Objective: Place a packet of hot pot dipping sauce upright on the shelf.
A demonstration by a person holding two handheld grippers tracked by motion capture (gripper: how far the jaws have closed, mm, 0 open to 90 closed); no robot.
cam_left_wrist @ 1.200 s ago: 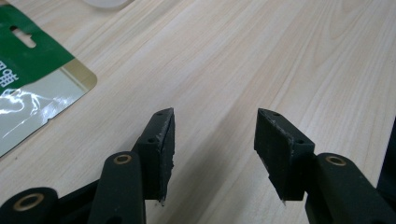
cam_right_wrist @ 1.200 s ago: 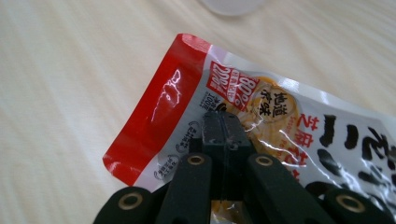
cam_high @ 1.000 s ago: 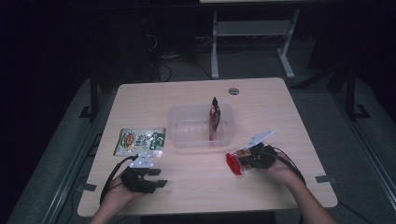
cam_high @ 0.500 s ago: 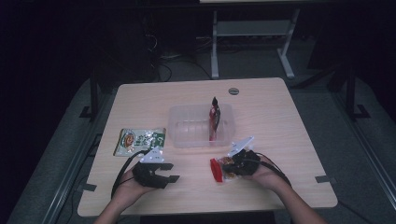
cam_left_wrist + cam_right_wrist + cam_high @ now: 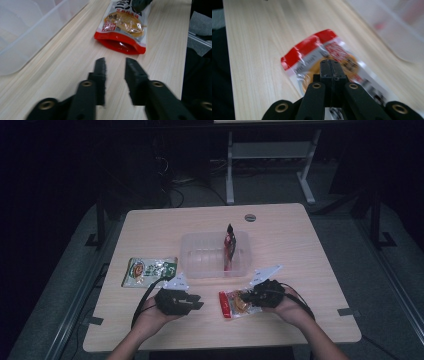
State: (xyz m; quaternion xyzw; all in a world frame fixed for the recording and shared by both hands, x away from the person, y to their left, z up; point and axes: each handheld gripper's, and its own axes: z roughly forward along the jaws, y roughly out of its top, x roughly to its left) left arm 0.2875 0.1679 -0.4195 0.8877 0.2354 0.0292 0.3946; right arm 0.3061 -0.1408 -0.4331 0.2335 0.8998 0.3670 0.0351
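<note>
Near the table's front edge, right of centre, lying flat: red-edged snack pouch, clear-fronted with a yellow-orange print, clenched at its rear end by the right gripper, jaws pressed tight together over the film. Resting on the person's right hand, low over the wood. Facing the pouch's red edge from the left, well short of touching it: left gripper, released, jaws standing apart with bare wood showing between them, holding nothing. Sitting beyond both, at the table's middle: clear plastic bin, with a dark red packet standing upright against its right wall. Lying flat to the bin's left, apart from it: green and white packet. Showing near the far edge: small round grommet.
</note>
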